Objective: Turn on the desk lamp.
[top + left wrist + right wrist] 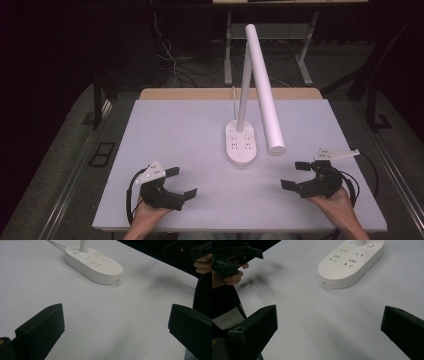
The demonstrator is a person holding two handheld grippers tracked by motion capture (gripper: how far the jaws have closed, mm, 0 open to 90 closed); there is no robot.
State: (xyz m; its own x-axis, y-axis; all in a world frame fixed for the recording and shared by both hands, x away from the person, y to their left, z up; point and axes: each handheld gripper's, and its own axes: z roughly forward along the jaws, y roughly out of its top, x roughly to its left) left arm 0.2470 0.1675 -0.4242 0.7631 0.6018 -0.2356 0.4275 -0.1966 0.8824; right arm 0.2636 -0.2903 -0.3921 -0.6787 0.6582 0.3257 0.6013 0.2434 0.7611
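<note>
While both gripper views crop its stem, the lamp base (pixel 93 263) shows.

The left gripper (pixel 116 327) has its two black jaws wide apart over the white table (pixel 30 285). A white lamp base (pixel 93 263) with plug holes sits farther off. The other hand (pixel 203 263) shows at the top corner.

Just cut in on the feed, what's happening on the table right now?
A person holds a gripper in each hand near the front edge of the white table. The left gripper and the right gripper are both open and empty, resting apart from everything. Between them, farther back, stands a white desk lamp on an oval base with power sockets. Nothing touches the lamp yet.
</note>
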